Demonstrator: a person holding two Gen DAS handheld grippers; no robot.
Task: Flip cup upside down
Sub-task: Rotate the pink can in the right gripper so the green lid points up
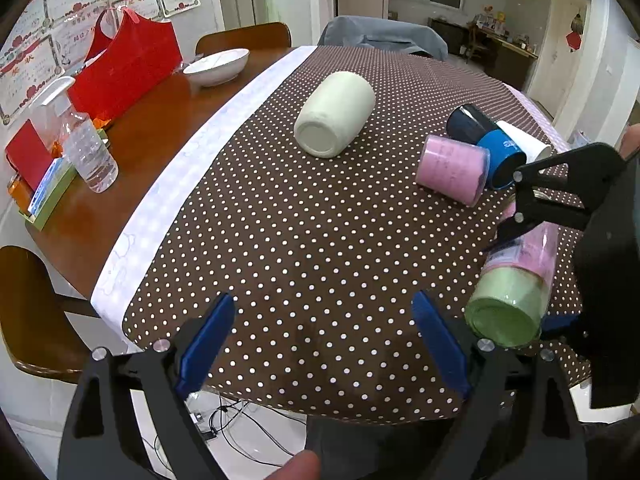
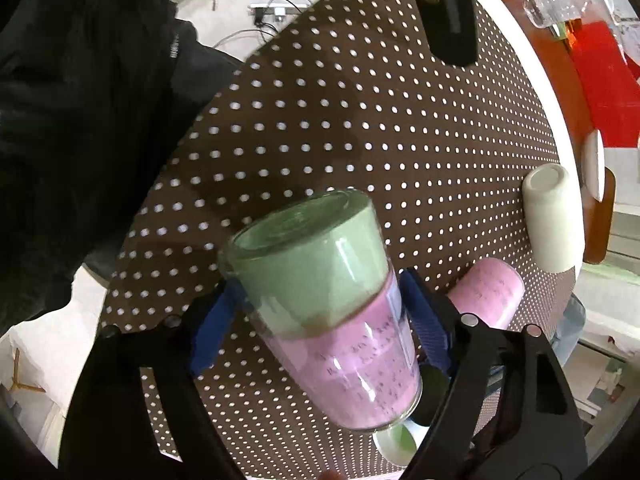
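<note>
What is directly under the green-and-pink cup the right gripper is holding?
The right gripper holds the green-and-pink cup tilted above the polka-dot tablecloth. A green and white object peeks out beneath its rim; the cup covers most of it, so I cannot identify it.

My left gripper [image 1: 324,344] had two black plastic arms with triangular cut-outs, a round silver screw head at each joint, and bright blue ribbed pads [image 1: 206,344] on the inner faces. The right gripper [image 2: 320,324] matched it — black frame, silver screws, blue textured pads [image 2: 212,328]. A bare fingertip [image 1: 298,466] showed at the bottom edge, and a dark jacket sleeve [image 2: 80,120] — black, creased fabric.
</note>
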